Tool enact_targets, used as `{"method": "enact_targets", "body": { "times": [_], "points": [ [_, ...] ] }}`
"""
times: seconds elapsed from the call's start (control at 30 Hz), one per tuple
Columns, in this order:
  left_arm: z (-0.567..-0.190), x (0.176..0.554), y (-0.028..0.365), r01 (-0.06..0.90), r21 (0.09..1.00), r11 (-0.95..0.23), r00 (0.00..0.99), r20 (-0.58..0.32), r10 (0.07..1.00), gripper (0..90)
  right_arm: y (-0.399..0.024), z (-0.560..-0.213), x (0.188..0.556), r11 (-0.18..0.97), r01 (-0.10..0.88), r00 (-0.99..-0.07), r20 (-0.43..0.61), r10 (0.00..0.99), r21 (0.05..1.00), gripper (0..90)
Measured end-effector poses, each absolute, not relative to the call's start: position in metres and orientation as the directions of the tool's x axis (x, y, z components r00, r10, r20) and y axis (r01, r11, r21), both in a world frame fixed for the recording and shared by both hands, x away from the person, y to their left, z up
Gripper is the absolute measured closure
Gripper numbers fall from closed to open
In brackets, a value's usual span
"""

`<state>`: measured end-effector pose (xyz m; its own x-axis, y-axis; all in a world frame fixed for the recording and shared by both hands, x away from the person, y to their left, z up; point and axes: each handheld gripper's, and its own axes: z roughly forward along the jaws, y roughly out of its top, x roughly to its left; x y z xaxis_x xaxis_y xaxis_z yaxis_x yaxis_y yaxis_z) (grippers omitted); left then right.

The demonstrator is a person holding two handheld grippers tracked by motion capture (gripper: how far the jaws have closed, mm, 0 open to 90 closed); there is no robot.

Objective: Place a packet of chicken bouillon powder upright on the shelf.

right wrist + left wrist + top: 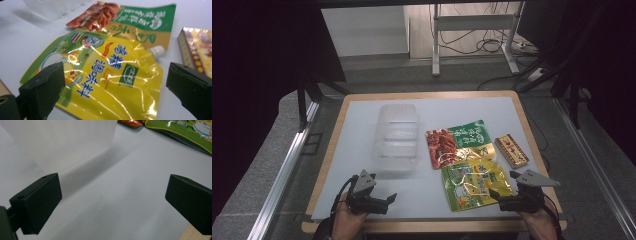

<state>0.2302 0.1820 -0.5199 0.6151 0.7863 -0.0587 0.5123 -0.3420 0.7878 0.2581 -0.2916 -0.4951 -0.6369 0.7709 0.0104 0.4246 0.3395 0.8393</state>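
- The right tool (508,196) is released, jaws wide and holding nothing, at the near right of the bench (362,105). In the right gripper view the yellow pouch (105,75) lies flat just ahead of it, between the lines of the two jaws. A flat, glossy pouch gives the pads little edge to bite: my guess is that they could skid over the film or shove it forward instead of lifting it.
- The yellow pouch's far end lies against the green pouch (462,140), seemingly overlapping it, with the white spout (157,51) at the join. A push or drag here would likely shift both, or the jaws could pinch two layers at once.
- The gold box (511,151) sits just beside the pouches on the right. A wide approach from that side could knock it toward the bench edge.
- The left tool (379,200) is likewise released and empty, low over bare bench at the near left. In the left gripper view the clear tray (62,142) stands just ahead, apart from the jaws.
- The tray looks light and thin-walled. Any nudge from the left tool, or a pouch dropped on its rim, could slide or tip it; a hard squeeze might buckle the wall.
- The tray's clear walls are hard to read against the pale sheet, so misjudging its rim seems a real risk.
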Motion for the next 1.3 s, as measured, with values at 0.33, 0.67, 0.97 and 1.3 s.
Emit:
{"method": "enact_targets", "body": {
  "times": [0.33,0.67,0.97,1.3],
  "points": [
    [-0.522,0.232,0.181,0.544,0.780,-0.310,0.621,-0.126,0.774,0.3,-0.300,-0.501,0.263,0.321,0.476,-0.609,0.043,0.792,0.818,1.0],
    [-0.520,0.231,0.183,0.547,0.784,-0.294,0.652,-0.178,0.737,0.7,-0.303,-0.501,0.264,0.328,0.492,-0.603,0.044,0.796,0.807,1.9],
    [-0.516,0.227,0.180,0.506,0.806,-0.308,0.660,-0.131,0.740,7.7,-0.303,-0.500,0.264,0.330,0.482,-0.601,0.032,0.799,0.812,1.9],
    [-0.510,0.228,0.170,0.462,0.821,-0.335,0.696,-0.101,0.711,22.8,-0.301,-0.499,0.263,0.354,0.477,-0.602,0.006,0.798,0.804,1.9]
  ]
}}
